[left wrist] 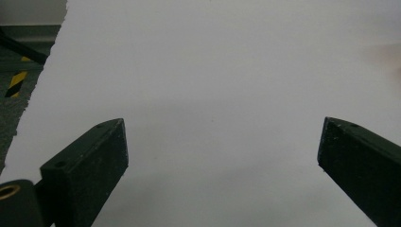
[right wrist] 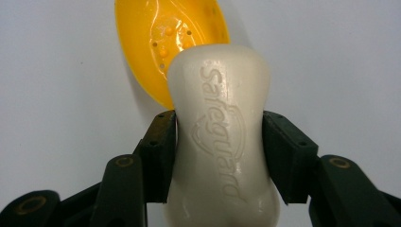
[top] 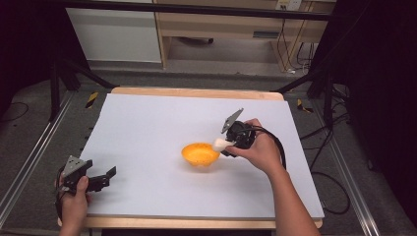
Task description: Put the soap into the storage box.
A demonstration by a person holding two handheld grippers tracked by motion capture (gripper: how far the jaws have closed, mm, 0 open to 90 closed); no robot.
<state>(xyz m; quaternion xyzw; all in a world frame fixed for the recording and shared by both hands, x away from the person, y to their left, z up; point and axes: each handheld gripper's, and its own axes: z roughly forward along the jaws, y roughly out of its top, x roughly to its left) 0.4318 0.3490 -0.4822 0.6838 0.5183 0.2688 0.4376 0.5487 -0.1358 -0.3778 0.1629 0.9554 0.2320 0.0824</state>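
A white soap bar stamped "safeguard" is pinched at its waist by my right gripper, which is shut on it. In the high view the right gripper holds the soap bar just above the right rim of a yellow soap dish near the middle of the table. The dish has small holes and bumps inside and lies beyond the soap. My left gripper rests at the front left of the sheet, open, with nothing between its fingers.
A white sheet covers the wooden table. Black frame legs and cables stand on the floor to the right. Yellow-black tape marks sit by the table's far corners.
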